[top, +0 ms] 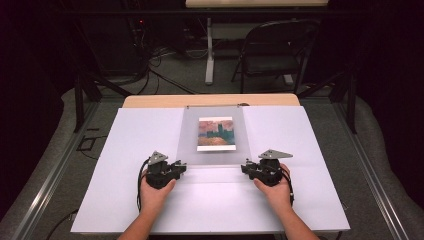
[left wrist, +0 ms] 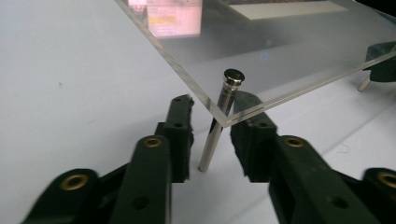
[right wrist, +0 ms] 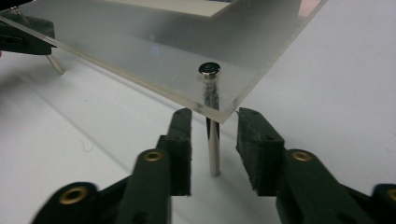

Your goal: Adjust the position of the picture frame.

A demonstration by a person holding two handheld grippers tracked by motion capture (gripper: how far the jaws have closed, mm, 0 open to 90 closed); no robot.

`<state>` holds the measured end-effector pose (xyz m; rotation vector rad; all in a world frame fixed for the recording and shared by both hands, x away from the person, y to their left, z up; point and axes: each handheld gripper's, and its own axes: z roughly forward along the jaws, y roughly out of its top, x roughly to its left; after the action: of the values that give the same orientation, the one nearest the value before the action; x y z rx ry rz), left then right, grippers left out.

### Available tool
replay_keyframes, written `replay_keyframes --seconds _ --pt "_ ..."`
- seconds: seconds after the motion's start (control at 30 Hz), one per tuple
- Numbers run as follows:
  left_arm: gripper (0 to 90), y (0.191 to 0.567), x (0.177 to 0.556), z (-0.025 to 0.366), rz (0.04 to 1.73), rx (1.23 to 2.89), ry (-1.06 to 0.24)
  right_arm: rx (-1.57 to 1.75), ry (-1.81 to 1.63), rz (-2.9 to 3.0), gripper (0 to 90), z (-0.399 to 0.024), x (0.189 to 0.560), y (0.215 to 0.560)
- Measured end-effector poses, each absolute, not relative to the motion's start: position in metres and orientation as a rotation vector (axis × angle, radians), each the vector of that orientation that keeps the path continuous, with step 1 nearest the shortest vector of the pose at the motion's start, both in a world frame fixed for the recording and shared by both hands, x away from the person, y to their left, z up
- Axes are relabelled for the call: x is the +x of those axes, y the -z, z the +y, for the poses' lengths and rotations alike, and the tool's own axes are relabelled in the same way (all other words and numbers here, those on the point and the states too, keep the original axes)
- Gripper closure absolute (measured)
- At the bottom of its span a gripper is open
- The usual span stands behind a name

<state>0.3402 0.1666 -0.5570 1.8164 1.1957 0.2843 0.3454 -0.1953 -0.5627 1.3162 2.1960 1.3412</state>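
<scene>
Both grippers, left (left wrist: 210, 135) and right (right wrist: 214, 140), stand released astride the metal pins (left wrist: 215, 126) propping the clear sheet's (top: 212, 140) near corners mid-table; next move likely requires clenching each pin squarely

A clear acrylic sheet (top: 213, 135) is seen over a picture (top: 216, 134) painted in orange, pink and teal; the pins (left wrist: 218, 122) are shiny silver; both black grippers are fitted with brass rivets; the desk (top: 125, 200) is covered in white.

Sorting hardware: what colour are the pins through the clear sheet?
Shiny silver pins, best in the right gripper view.
</scene>
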Motion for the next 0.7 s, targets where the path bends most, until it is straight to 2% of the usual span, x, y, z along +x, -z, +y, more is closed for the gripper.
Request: replay_keyframes --seconds 0.03,0.07,0.1,0.23,0.37,0.7 --pt "58.8 0.557 0.339 0.167 1.196 1.807 -0.299 1.318 -1.333 2.195 56.1 -0.195 0.344 0.562" --pt "56.0 0.557 0.339 0.167 1.196 1.807 -0.299 1.318 -1.333 2.195 56.1 -0.195 0.344 0.562" --pt "51.7 0.557 0.338 0.168 1.198 1.805 -0.298 1.304 -1.325 2.190 51.0 -0.194 0.342 0.562" --pt "40.3 0.560 0.335 0.164 1.178 1.849 -0.323 1.283 -1.316 2.204 44.9 -0.193 0.339 0.560" --pt "36.2 0.556 0.331 0.161 1.148 1.847 -0.322 1.240 -1.294 2.214 41.6 -0.192 0.334 0.559" --pt "36.2 0.550 0.321 0.164 1.155 1.845 -0.312 1.237 -1.299 2.197 38.2 -0.197 0.326 0.553"
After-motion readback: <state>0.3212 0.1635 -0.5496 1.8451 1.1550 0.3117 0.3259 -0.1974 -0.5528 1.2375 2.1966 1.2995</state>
